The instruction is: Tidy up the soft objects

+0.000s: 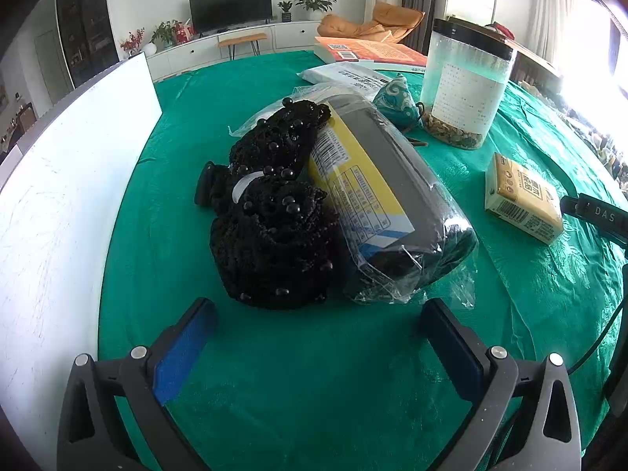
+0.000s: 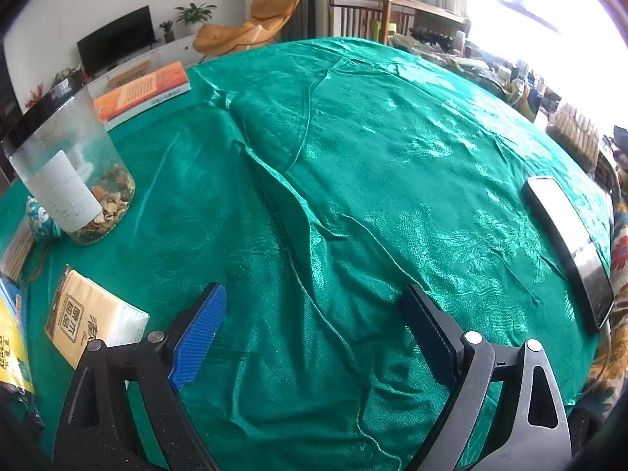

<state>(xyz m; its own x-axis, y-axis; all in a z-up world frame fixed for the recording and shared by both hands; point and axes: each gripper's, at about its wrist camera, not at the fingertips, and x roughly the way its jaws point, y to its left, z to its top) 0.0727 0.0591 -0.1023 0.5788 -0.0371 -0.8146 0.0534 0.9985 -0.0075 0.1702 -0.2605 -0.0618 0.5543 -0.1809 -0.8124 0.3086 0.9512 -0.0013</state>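
Note:
A black beaded knit item [image 1: 271,212] lies on the green tablecloth [image 1: 294,373], touching a plastic-wrapped grey cloth roll with a yellow label [image 1: 388,204]. A small teal patterned pouch [image 1: 396,100] sits behind them. A yellow tissue pack [image 1: 522,196] lies to the right; it also shows in the right wrist view [image 2: 90,314]. My left gripper [image 1: 318,329] is open and empty, just in front of the black item. My right gripper [image 2: 314,314] is open and empty over bare cloth.
A white board [image 1: 70,180] stands along the left. A clear jar with dried pieces [image 1: 467,86] and an orange book [image 1: 373,53] stand at the back. A phone [image 2: 569,247] lies near the table's right edge. Clutter lies beyond the far edge.

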